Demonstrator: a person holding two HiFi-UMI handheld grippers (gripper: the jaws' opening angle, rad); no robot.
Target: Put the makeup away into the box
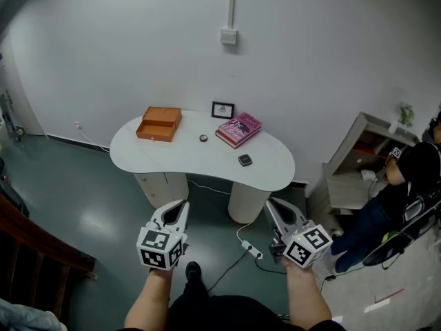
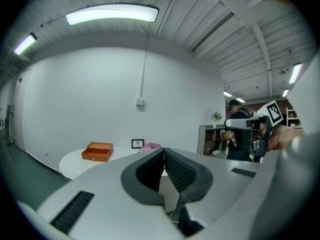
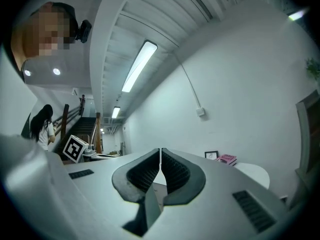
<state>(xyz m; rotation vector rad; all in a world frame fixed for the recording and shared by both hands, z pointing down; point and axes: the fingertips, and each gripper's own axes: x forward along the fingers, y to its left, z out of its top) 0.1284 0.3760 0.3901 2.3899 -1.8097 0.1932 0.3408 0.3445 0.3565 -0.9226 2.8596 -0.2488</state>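
An open orange box point(image 1: 158, 124) stands at the left end of a white table point(image 1: 172, 158). A small round makeup item point(image 1: 203, 138) and a dark square compact point(image 1: 245, 160) lie on the tabletop, apart from the box. My left gripper point(image 1: 181, 207) and right gripper point(image 1: 271, 206) hover over the floor, short of the table's near edge. Both are shut with nothing between the pads. In the left gripper view the shut left gripper point(image 2: 163, 152) points toward the orange box point(image 2: 98, 151). In the right gripper view the right gripper point(image 3: 160, 151) is shut too.
A pink book point(image 1: 238, 129) and a small picture frame point(image 1: 222, 109) sit at the table's back. A power strip with its cable point(image 1: 251, 250) lies on the floor below. A shelf unit point(image 1: 358, 164) and a person point(image 1: 406, 185) are at the right, a wooden stair rail point(image 1: 34, 254) at the left.
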